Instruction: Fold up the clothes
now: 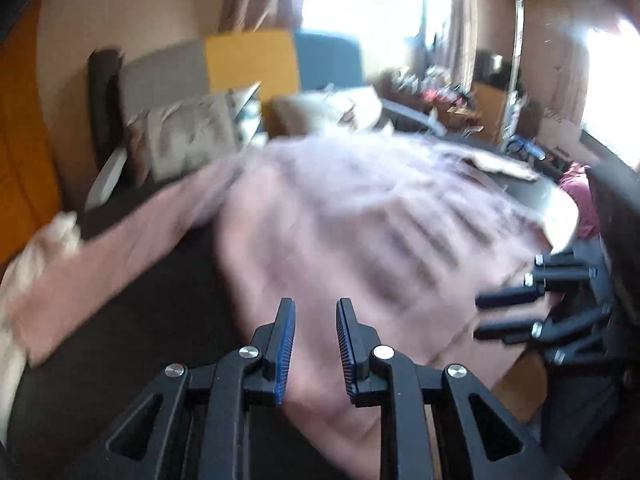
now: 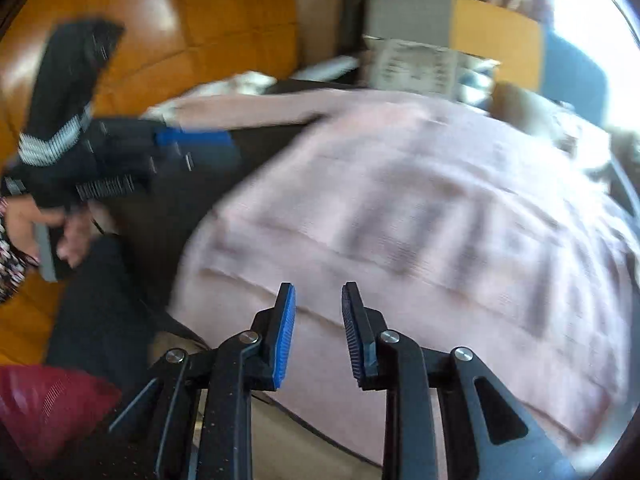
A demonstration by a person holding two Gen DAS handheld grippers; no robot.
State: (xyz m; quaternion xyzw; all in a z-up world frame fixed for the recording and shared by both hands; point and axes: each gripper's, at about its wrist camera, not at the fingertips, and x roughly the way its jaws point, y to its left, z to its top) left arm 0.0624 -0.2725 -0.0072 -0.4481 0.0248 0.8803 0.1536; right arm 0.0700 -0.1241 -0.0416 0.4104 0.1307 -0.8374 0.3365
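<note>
A: What is the garment, and where does it lie?

B: One pale pink knitted sweater [image 1: 360,232] lies spread on a dark bed [image 1: 152,312], its body broad and mostly flat. One sleeve [image 1: 120,252] stretches out to the left across the dark cover. Both views are blurred by motion, so the far hem and any second sleeve cannot be made out.

A: Is it folded?

B: The body looks open, with a few shallow creases across it. Whether a fold has been made elsewhere, I cannot tell.

A: And the tools?

B: Two. The left tool [image 1: 316,344] hangs over the near edge of the sweater, its blue-padded jaws spread apart with nothing between them. The right tool [image 2: 319,328] sits over the sweater's lower part, likewise spread and empty. Each shows in the other's view: the right one at the right edge of the left view, the left one held by a hand [image 2: 48,232] in the right view. My guess is that both hover at the near edge because that edge is the natural place to take hold for a fold.

A: What surrounds it?

B: Two pillows [image 1: 188,144] stand at the head of the bed against a headboard [image 1: 248,60] in grey, yellow and blue panels. A white cloth [image 1: 36,256] lies by the sleeve's end. A dark red item [image 2: 44,408], possibly another garment, sits at the lower left of the right view. A bright window with curtains is behind.
</note>
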